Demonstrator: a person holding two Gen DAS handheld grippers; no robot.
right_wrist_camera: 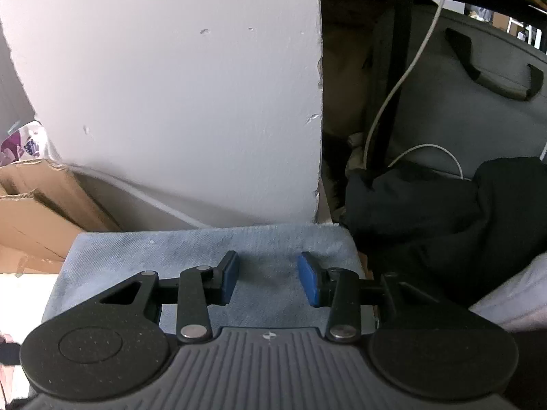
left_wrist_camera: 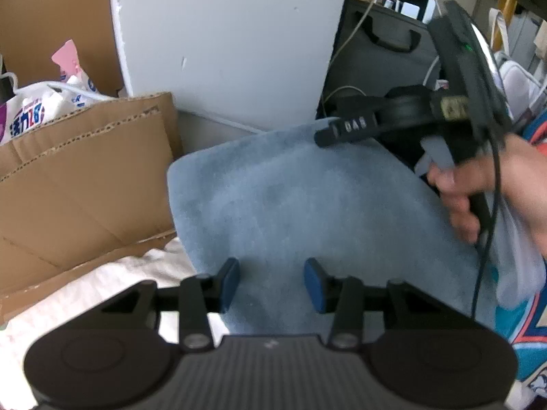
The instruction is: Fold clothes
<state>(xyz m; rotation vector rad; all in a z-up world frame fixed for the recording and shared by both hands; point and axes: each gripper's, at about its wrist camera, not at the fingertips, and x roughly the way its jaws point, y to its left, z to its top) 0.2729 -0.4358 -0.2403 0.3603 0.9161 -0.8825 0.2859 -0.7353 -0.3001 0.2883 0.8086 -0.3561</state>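
The left gripper (left_wrist_camera: 271,283) points down over a folded light-blue garment (left_wrist_camera: 307,205), its two blue pads (left_wrist_camera: 229,282) parted with nothing between them; the cloth shows through the gap. The right gripper (right_wrist_camera: 268,280) is likewise parted and empty above the same blue garment (right_wrist_camera: 171,249), near its far edge. In the left wrist view the right gripper (left_wrist_camera: 328,135) reaches in over the garment's far right corner, held by a person's hand (left_wrist_camera: 478,184); whether it touches the cloth cannot be told. The garment lies flat on a white striped sheet (left_wrist_camera: 102,283). Left of the garment sits flattened brown cardboard (left_wrist_camera: 85,184). Behind the garment stands a white wall panel (right_wrist_camera: 171,85). To the garment's right lies a dark black cloth (right_wrist_camera: 444,212), with a grey case (right_wrist_camera: 461,102) behind it.
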